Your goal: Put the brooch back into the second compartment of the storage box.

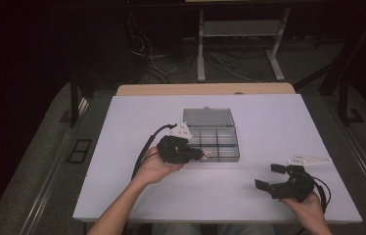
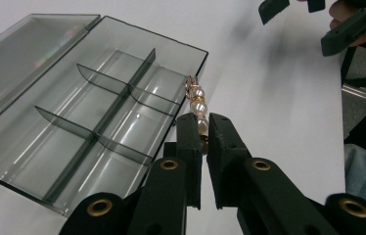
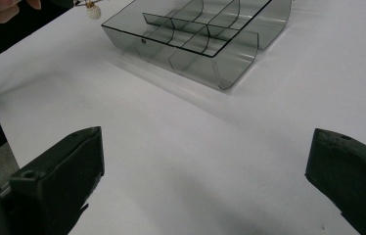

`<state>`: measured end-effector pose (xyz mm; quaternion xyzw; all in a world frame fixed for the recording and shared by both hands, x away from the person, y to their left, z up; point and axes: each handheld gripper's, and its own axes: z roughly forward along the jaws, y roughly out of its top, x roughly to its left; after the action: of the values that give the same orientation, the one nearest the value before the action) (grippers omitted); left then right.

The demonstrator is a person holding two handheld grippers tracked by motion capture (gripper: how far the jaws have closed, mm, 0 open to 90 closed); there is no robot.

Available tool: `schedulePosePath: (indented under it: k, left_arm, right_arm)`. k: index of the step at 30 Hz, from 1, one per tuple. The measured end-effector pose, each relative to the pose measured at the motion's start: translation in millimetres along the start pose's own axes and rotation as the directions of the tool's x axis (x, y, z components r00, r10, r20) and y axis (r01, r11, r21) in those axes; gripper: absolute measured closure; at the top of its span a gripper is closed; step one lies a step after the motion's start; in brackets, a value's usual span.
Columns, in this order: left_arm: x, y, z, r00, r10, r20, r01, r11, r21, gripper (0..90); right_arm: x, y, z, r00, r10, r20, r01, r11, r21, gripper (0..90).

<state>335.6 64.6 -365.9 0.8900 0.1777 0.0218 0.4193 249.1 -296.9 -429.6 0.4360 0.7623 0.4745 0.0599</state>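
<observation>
a: what's sitting on the table (image 1: pixel 122 147) right now?

b: the biggest thing is the clear compartment box (image 1: pixel 213 138), lying open with its lid (image 1: pixel 208 117) folded back on the far side. every place i give is measured from that box.

a: and the grippers?

b: the left gripper (image 2: pixel 201 128) is hovering at the box's near right corner, jaws pinching the lower end of a pearl earring (image 2: pixel 197 105). the right gripper (image 1: pixel 275 177) is resting well to the right of the box and nearer the person, jaws spread wide with nothing between them.

a: so the earring is hanging where, exactly?

b: it's sticking up out of the jaws, just outside the box's right wall, over the table rather than over a compartment.

a: how is it likely handling?

b: i'm judging it very light, small and rigid bead by bead, though round pearls are slippery and the gold wire loop at the top looks easy to bend. gripping across a pearl's sides, as now, seems safest; a gentle squeeze should do.
</observation>
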Motion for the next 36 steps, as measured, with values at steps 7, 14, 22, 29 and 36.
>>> schedulePosePath:
  k: [7, 14, 22, 29, 36]
  left_arm:
    - [4.4, 11.4, 4.0, 1.0000, 0.003, 0.000, -0.003, 1.0000, -0.004, 83.2]
    - [10.9, 17.0, 10.2, 1.0000, -0.008, 0.002, 0.008, 1.0000, 0.000, 83.1]
    - [18.2, 19.8, 22.4, 0.9997, -0.020, 0.012, 0.020, 0.9998, 0.003, 83.1]
    - [23.8, 17.2, 31.3, 0.9993, -0.036, 0.012, 0.035, 0.9993, 0.015, 83.1]
    - [29.2, 14.5, 39.4, 0.9990, -0.044, 0.008, 0.044, 0.9986, 0.030, 83.1]
  right_arm:
    - [0.5, -0.1, 0.0, 1.0000, 0.004, 0.000, -0.004, 1.000, 0.000, 0.6]
    - [0.4, -0.1, -0.6, 1.0000, 0.007, 0.001, -0.007, 1.000, 0.000, 0.6]
    - [0.3, -0.1, -0.5, 1.0000, 0.006, 0.000, -0.006, 1.000, 0.000, 0.6]
    - [0.4, -0.1, -1.0, 1.0000, 0.009, -0.003, -0.009, 1.000, 0.001, 0.6]
    - [0.3, 0.0, -1.4, 1.0000, 0.006, -0.005, -0.006, 1.000, -0.002, 0.6]
